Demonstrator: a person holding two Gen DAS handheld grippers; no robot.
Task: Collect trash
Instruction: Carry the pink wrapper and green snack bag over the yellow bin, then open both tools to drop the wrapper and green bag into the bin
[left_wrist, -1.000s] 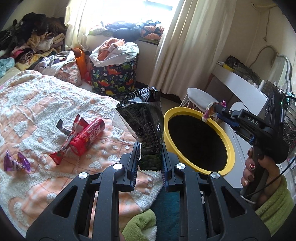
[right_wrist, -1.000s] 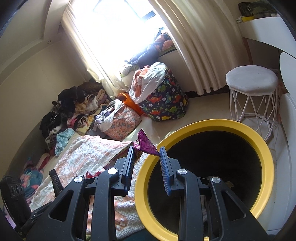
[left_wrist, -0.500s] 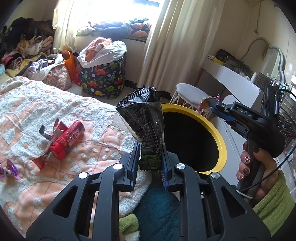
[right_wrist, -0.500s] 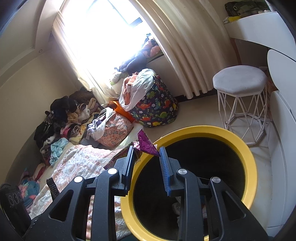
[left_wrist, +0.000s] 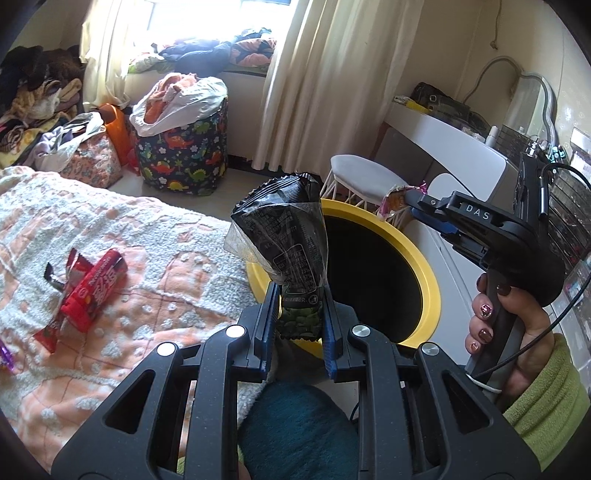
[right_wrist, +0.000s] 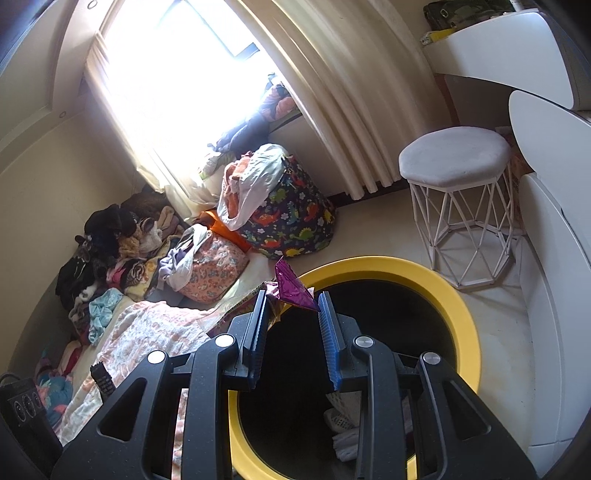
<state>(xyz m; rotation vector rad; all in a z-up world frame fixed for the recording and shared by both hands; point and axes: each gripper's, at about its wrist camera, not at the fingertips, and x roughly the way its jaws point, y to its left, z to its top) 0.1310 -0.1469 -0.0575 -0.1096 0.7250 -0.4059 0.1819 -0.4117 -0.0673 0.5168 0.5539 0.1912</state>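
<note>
your left gripper (left_wrist: 298, 314): pinching the lower end of a black snack bag (left_wrist: 284, 243); the bag stands upright above the pads, crumpled, with a clear film flap on its left side. it sits in front of the near rim of the bin (left_wrist: 424, 269).

your right gripper (right_wrist: 291, 314): pinching a purple wrapper (right_wrist: 291, 290) at the fingertips, the wrapper's point sticking up and left. in the left wrist view the same gripper (left_wrist: 413, 205) reaches in from the right, held by your hand (left_wrist: 517, 332) in a green sleeve (left_wrist: 550, 402), with the wrapper (left_wrist: 397, 197) at its tip above the far rim of the bin.

bin: round, yellow rim, black inside. in the right wrist view its rim (right_wrist: 461, 317) curves beneath the gripper; pale trash (right_wrist: 343, 424) lies at the bottom.

bed (left_wrist: 177, 266): peach and white quilt, touching the bin's left side. on it, well left of the bag, a red packet (left_wrist: 94, 291) lying over a torn red wrapper (left_wrist: 51, 328); a purple scrap (left_wrist: 4, 356) at the left frame edge.

room: stool (right_wrist: 458, 184) on white wire legs beyond the bin; dinosaur-print hamper (left_wrist: 183, 151) stuffed with clothes by the curtain (left_wrist: 325, 85); piled clothes (right_wrist: 110, 251) along the wall; remote (right_wrist: 103, 380) on the bed's edge in the right wrist view.
</note>
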